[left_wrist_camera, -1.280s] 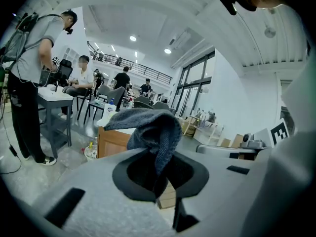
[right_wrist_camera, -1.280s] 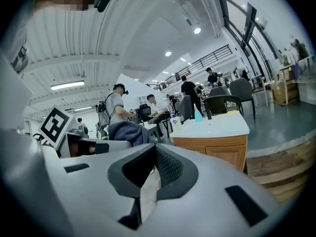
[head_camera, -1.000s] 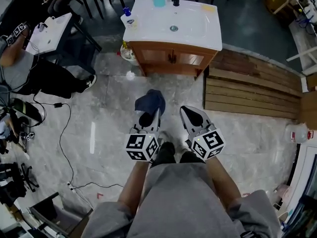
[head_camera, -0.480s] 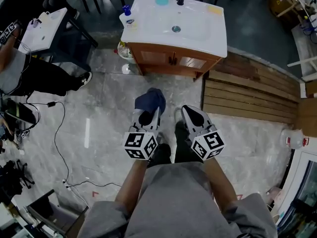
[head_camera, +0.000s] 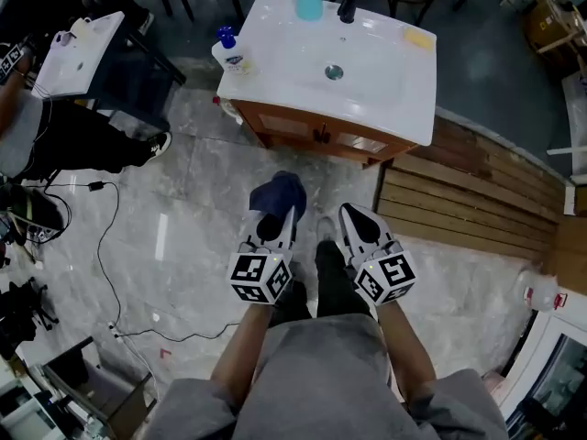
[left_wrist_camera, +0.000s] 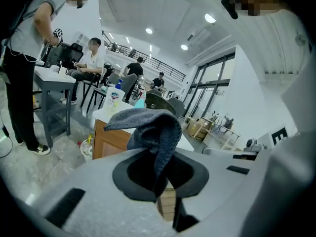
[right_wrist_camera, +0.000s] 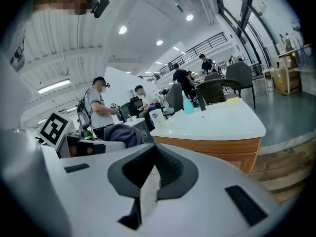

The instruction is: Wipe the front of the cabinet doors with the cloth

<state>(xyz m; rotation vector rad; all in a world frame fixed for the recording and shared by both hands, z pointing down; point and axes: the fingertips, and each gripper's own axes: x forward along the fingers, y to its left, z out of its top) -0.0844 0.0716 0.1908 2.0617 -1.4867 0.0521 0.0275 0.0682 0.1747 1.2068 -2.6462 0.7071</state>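
The wooden cabinet (head_camera: 316,137) with a white sink top (head_camera: 367,71) stands ahead of me, its two doors facing me. A dark blue cloth (head_camera: 278,195) bunches out of my left gripper (head_camera: 279,213), which is shut on it above the marble floor. In the left gripper view the cloth (left_wrist_camera: 154,127) droops over the jaws and the cabinet (left_wrist_camera: 109,139) shows behind it. My right gripper (head_camera: 354,214) is beside the left, shut and empty. Its own view shows the cabinet front (right_wrist_camera: 217,151) under the white top (right_wrist_camera: 217,120).
On the sink top stand a white soap bottle (head_camera: 230,51), a teal bottle (head_camera: 308,2), a black faucet (head_camera: 347,9) and a yellow sponge (head_camera: 417,38). Wooden decking (head_camera: 468,200) lies right of the cabinet. A person's legs (head_camera: 83,145), a small table (head_camera: 78,51) and floor cables (head_camera: 110,246) are left.
The cabinet has come closer and larger in the head view as I step toward it. Both grippers keep the same pose, the cloth still in the left one.
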